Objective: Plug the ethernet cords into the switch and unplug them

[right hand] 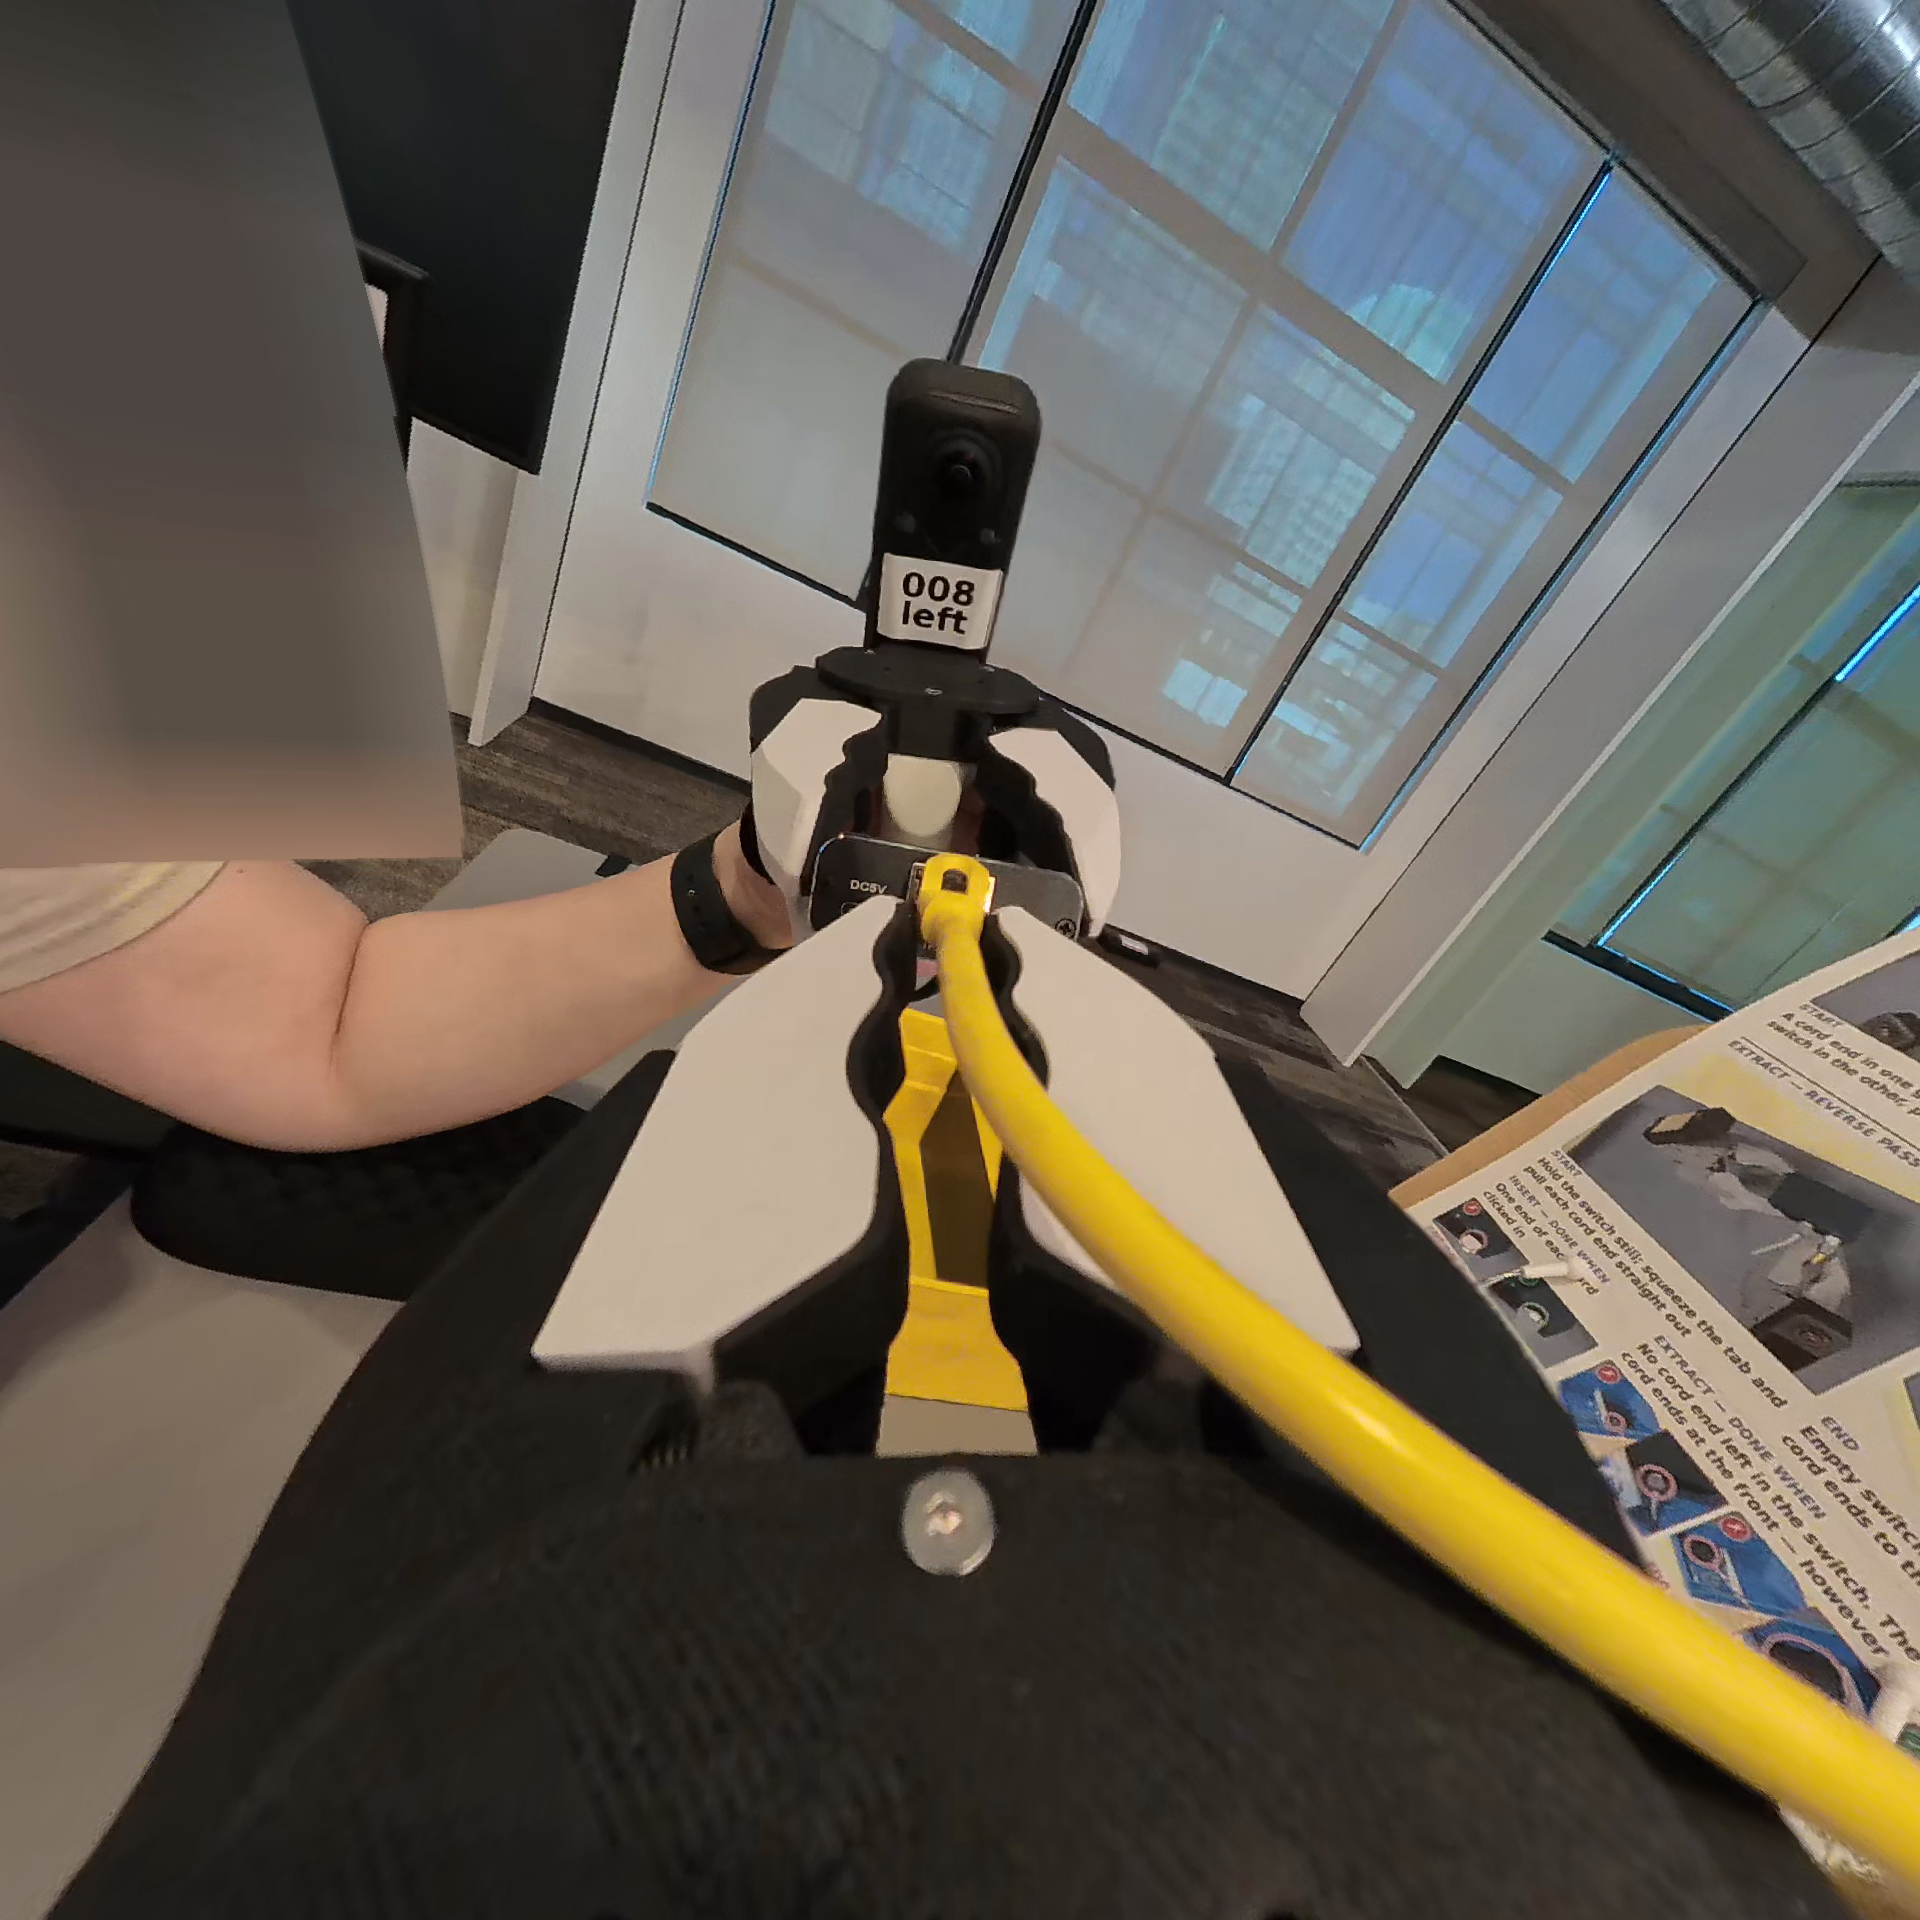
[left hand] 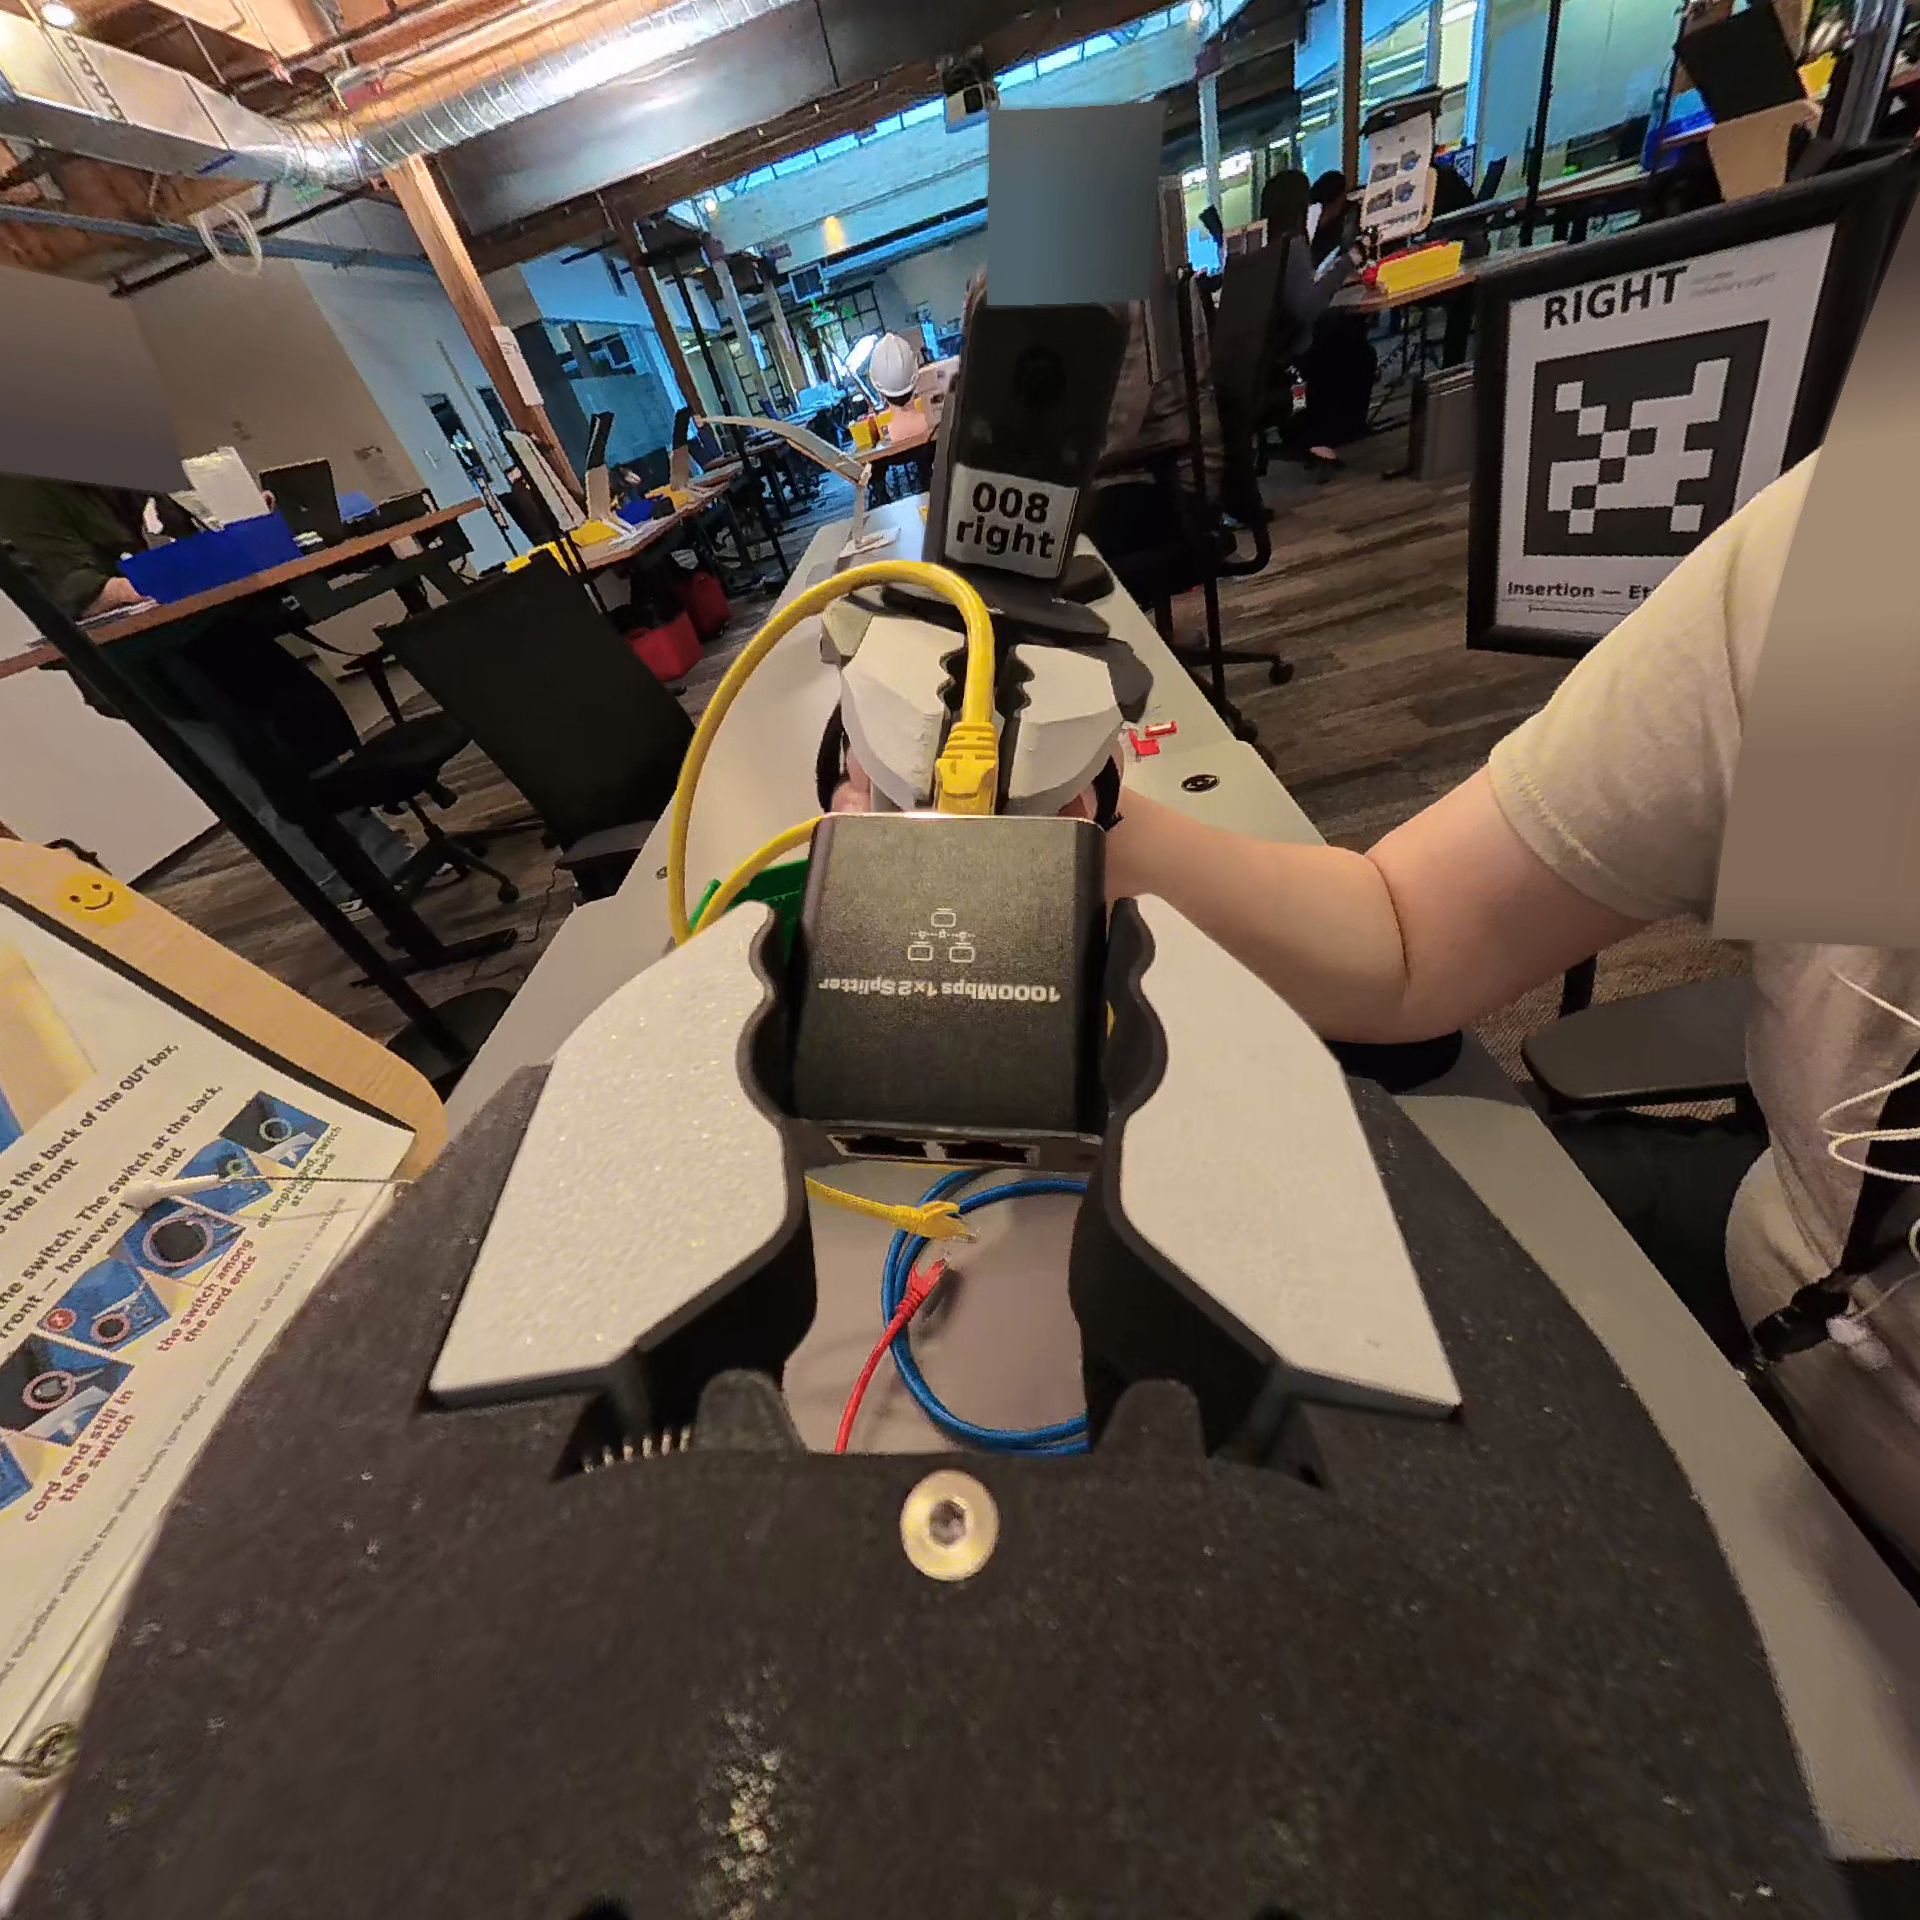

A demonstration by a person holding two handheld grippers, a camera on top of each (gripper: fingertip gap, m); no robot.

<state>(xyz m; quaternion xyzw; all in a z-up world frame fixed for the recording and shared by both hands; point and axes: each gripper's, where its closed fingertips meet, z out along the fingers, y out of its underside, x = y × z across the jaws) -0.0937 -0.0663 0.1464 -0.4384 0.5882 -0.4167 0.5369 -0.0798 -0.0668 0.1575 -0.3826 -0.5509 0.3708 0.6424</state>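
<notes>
My left gripper is shut on the black switch and holds it above the table, its two near ports empty. My right gripper faces it and is shut on the yellow ethernet cord just behind its plug. The plug sits at the port on the switch's far face; in the left wrist view the yellow plug meets the switch's far edge, with the right gripper behind it. Whether it is fully seated I cannot tell. The cord loops left and down.
On the grey table under the switch lie a blue cord, a red cord end and another yellow plug. An instruction sheet lies at left. A framed marker sign stands at right. A person's arm reaches in. My two grippers' fingertips are within a few centimetres of each other.
</notes>
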